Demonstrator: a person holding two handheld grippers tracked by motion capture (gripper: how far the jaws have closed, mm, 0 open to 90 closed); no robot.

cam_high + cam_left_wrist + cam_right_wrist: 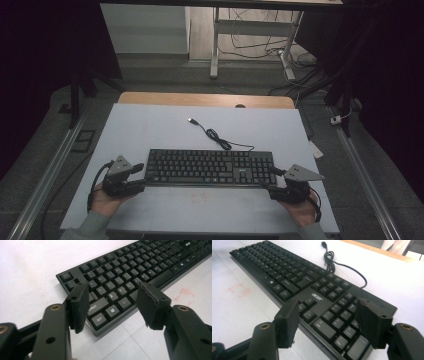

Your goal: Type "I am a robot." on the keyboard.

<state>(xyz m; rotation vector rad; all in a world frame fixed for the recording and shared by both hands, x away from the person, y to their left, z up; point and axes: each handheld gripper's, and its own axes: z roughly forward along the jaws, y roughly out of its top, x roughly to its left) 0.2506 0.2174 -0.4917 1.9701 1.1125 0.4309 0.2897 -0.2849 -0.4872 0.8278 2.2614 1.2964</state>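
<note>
Left gripper point(112, 306) and right gripper point(328, 322) both apart, straddling opposite ends of keyboard point(210, 166) on bench point(150, 125)

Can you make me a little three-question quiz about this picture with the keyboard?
1. What black thing lies on the white table, between the left tool and the right tool?
2. True or false: the cable's plug is stuck into a computer.
3. Is the cable's knotted loop on the near or the far side of the keyboard?

Key
1. A keyboard.
2. False; it lies loose on the table.
3. The far side.
</note>
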